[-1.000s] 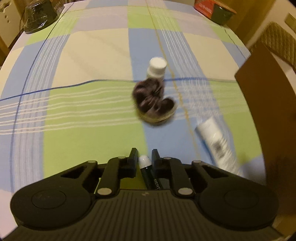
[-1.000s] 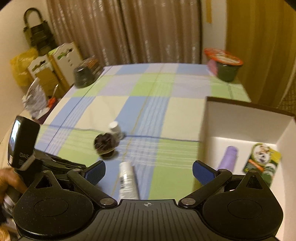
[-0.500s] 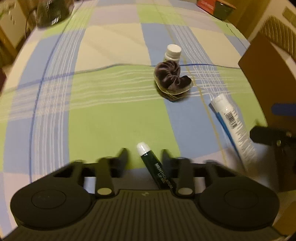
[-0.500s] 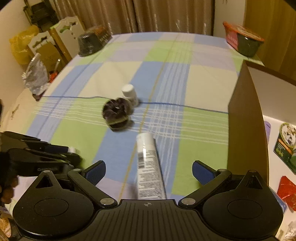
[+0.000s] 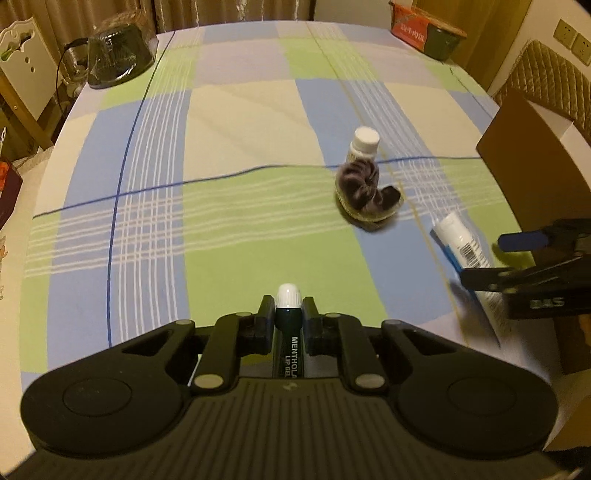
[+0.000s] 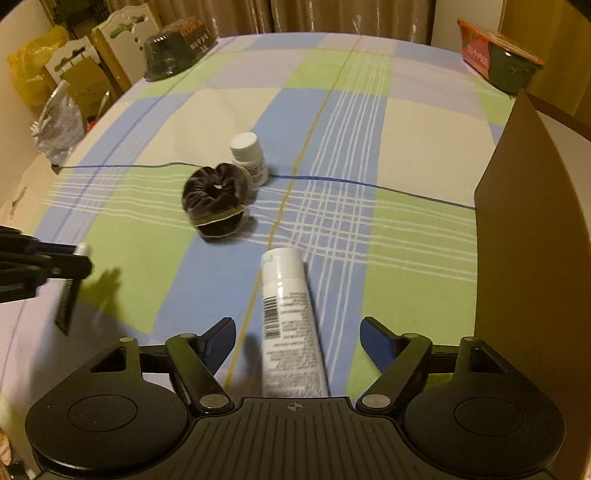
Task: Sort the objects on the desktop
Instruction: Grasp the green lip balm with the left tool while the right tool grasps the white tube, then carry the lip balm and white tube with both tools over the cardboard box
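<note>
My left gripper (image 5: 289, 314) is shut on a dark green lip gel tube (image 5: 289, 325) with a white cap. The right wrist view shows this tube (image 6: 68, 295) hanging above the tablecloth. My right gripper (image 6: 295, 336) is open and low over the table, and a white squeeze tube (image 6: 288, 314) lies lengthwise between its blue pads (image 6: 221, 334). In the left wrist view the white tube (image 5: 461, 242) lies at the right under the right gripper (image 5: 524, 240). A dark velvet scrunchie (image 6: 216, 201) lies beside a small white-capped bottle (image 6: 249, 157), farther out mid-table.
A cardboard box (image 6: 532, 258) stands along the table's right side, its tall brown wall close to my right gripper. A wrapped black bowl (image 5: 118, 55) sits at the far left corner and an instant-noodle cup (image 5: 428, 31) at the far right. Chairs and bags stand beyond the left edge.
The right gripper came away from the box and down over the white tube, which now lies between its open fingers. The left fingers widened briefly, then closed; the lip gel now sits straight.
</note>
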Motion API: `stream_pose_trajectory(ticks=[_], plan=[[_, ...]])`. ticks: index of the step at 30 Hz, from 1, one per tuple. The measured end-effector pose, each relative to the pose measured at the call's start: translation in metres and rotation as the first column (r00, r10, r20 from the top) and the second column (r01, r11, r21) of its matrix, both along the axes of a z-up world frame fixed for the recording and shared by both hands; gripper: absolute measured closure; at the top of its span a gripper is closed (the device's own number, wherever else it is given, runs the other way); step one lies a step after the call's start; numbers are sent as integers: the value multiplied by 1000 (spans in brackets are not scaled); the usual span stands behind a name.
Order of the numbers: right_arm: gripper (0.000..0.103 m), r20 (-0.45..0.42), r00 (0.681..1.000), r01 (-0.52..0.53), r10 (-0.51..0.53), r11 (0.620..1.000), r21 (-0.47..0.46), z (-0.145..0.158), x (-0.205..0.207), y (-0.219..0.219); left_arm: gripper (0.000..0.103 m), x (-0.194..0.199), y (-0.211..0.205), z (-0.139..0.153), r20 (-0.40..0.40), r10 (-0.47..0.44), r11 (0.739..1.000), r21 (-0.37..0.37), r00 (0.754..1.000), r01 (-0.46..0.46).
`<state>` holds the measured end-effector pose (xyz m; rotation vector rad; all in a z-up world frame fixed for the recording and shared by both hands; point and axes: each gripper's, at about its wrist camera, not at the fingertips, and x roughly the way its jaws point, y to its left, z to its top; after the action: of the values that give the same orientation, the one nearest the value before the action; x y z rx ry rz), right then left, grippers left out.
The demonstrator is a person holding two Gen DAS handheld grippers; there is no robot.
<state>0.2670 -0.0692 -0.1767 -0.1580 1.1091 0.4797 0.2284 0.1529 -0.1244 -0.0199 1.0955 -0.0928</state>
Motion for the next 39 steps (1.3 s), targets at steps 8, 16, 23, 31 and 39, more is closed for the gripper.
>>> stream_pose_trajectory(ticks=[8,16,23,31,39], plan=[[75,53,997,-57,61,996,-69,-5,1,14,91,0,-9,5,7,-20,1000,-8,1000,20],[76,26,1000,2,-5,993,118,23,-11,-9,91,1,-22,22,42,-50,999,-19,998,50],[76,74,995,45,-66,965,258,75,-14,-41,91,8,-45,40,80,-91,996,-15,993,93],[76,159,976,91,-150,941,326,125,-21,-89,91,13,-84,71,156,-162,986,-14,974,167],[76,217,948,153,-233,931,331,155,-28,-148,91,20,-134,99,223,-249,964,-31,942,263]])
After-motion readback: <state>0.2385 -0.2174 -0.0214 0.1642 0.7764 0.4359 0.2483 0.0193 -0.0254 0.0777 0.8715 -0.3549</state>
